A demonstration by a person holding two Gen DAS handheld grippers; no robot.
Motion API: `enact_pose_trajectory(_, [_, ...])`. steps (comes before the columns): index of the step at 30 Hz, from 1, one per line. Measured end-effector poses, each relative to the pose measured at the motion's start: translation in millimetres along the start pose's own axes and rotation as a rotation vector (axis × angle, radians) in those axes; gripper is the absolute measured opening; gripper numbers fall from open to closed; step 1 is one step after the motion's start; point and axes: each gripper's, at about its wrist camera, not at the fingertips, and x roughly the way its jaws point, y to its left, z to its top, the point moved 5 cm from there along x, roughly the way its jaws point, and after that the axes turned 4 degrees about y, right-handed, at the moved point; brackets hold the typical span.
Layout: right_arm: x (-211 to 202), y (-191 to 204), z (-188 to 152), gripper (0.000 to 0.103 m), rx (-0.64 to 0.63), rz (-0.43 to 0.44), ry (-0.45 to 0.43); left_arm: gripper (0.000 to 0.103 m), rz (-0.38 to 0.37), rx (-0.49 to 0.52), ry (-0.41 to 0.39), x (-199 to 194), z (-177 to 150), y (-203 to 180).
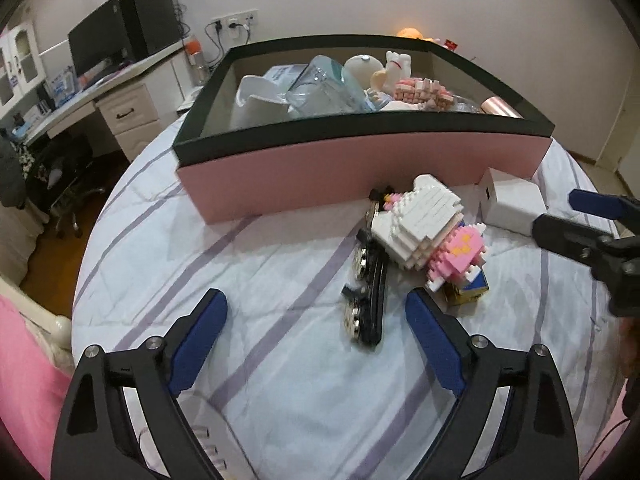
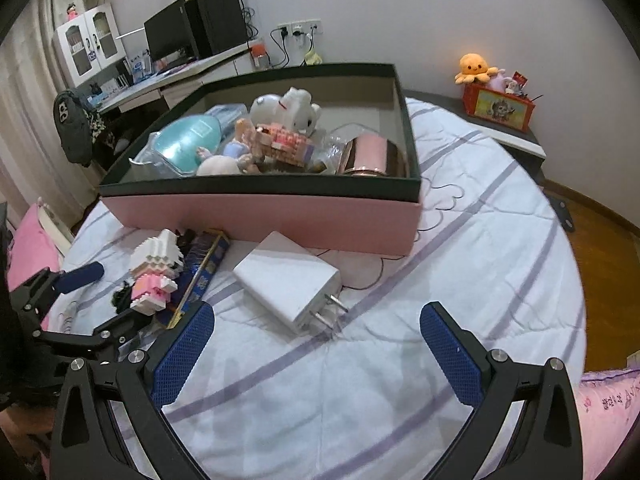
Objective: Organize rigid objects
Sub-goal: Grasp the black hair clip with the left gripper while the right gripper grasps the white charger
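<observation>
Box [image 2: 280,216], pink-sided with a dark rim, sits upper centre on the bed [image 2: 460,272], already crowded with toys. Left gripper [image 1: 316,316] spread wide, empty, low over black roller skates [image 1: 366,280] at frame centre. Right gripper [image 2: 316,332] wide too, white charger [image 2: 286,276] just ahead. Brick figure [image 1: 428,224] lies against the skates: likely light but brittle, best pinched across the solid white body. Charger stiff, smooth; grip its flat sides.
</observation>
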Motion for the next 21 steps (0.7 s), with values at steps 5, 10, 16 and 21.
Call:
enact_pose_trajectory(5, [18.3, 3.9, 5.0, 0.097, -0.012, 0.020, 0.025, 0.085, -0.030, 0.023, 0.015, 8.9, 10.9, -6.1])
enact_pose_trajectory(10, [22.4, 9.3, 6.1, 0.075, -0.044, -0.003, 0.025, 0.037, -0.069, 0.057, 0.005, 6.3, 17.6, -15.6])
enact_pose_trajectory(16, [18.0, 12.6, 5.5, 0.057, -0.056, 0.028, 0.017, 0.018, -0.148, -0.024, 0.010, 1.6, 17.2, -3.6])
enact_pose_trajectory(21, [11.3, 8.8, 0.2, 0.047, -0.036, 0.067, 0.010, 0.018, -0.158, -0.063, 0.003, -6.8, 6.5, 5.6])
